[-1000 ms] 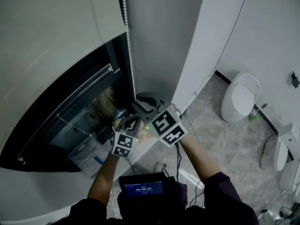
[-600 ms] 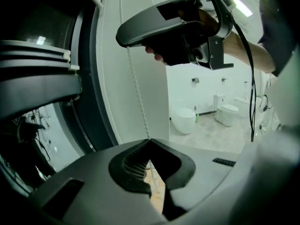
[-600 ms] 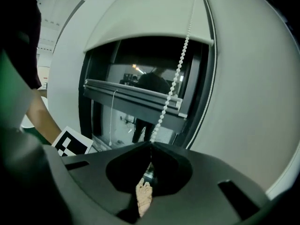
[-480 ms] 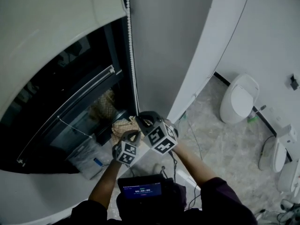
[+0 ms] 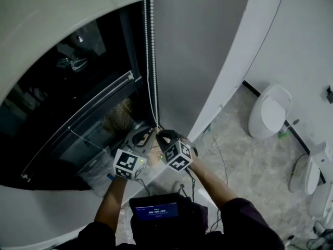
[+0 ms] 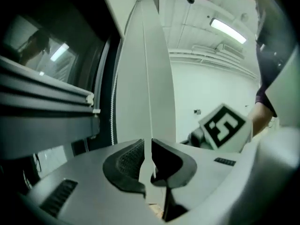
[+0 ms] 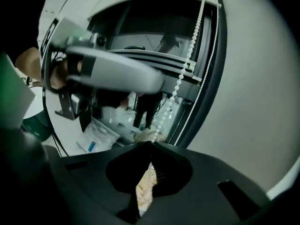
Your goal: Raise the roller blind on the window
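- The right gripper (image 7: 150,156) is pinched shut on the bead chain (image 7: 185,64), which drops from the upper right of its view and ends at the jaw tips.
- The left gripper (image 6: 146,146) has its jaws a narrow slit apart, with only grey wall (image 6: 136,78) showing through. The chain hangs to the left of them in its view.
- In the head view both grippers sit side by side at lower centre, and the chain's two strands run from them up to the top edge.
- The roller blind (image 5: 52,30) fills the upper left, above the dark window (image 5: 62,103).
- A toilet (image 5: 268,111) stands at the right.
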The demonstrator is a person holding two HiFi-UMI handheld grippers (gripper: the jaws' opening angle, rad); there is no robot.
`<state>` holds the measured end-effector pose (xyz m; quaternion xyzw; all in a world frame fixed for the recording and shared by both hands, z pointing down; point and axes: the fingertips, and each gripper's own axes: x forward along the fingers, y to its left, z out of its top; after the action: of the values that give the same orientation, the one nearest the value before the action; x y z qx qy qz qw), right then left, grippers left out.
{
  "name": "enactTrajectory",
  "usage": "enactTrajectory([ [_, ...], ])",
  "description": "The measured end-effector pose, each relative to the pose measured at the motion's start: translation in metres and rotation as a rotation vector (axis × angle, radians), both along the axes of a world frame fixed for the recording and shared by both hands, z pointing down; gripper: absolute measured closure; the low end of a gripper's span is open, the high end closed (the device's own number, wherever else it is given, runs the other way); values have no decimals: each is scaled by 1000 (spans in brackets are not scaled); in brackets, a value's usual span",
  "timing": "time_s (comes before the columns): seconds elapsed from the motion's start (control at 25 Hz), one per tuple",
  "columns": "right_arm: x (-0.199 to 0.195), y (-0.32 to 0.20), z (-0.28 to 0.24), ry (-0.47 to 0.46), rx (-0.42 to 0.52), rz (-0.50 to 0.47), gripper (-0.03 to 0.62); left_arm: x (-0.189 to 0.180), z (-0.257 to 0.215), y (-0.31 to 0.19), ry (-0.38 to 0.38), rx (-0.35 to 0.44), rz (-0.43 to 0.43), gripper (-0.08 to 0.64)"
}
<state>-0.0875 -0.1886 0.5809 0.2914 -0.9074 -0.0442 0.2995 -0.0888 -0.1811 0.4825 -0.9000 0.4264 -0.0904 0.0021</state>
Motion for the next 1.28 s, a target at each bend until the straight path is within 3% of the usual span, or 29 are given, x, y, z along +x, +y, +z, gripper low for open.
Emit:
enactTrajectory([
  [0.12, -4, 3, 18, 17, -35, -9, 581, 14, -36, -5, -40, 58, 55, 546],
  [0.28, -6, 12, 39, 37, -75, -19, 581, 20, -45, -11, -124, 87, 52, 548],
  [0.48, 1, 31, 72, 78, -139, -33, 581, 22, -7, -10, -204, 14, 42, 549],
  [0.64, 18, 47, 104, 105, -208, 11, 581, 23, 33, -7, -268, -42, 24, 549],
  [0.8, 38, 55, 114, 67, -334, 58, 581, 14, 70, -10, -337, -113, -16, 549],
  [0.88, 48, 47, 96, 21, -327, 78, 581, 6, 94, -10, -389, -177, -23, 549],
  [1.0, 52, 26, 32, -73, -231, 86, 581, -4, 139, -2, -439, -288, -24, 549],
  [1.28, 24, 14, -87, -264, -124, -7, 578, 13, 196, 24, -432, -444, -3, 551],
])
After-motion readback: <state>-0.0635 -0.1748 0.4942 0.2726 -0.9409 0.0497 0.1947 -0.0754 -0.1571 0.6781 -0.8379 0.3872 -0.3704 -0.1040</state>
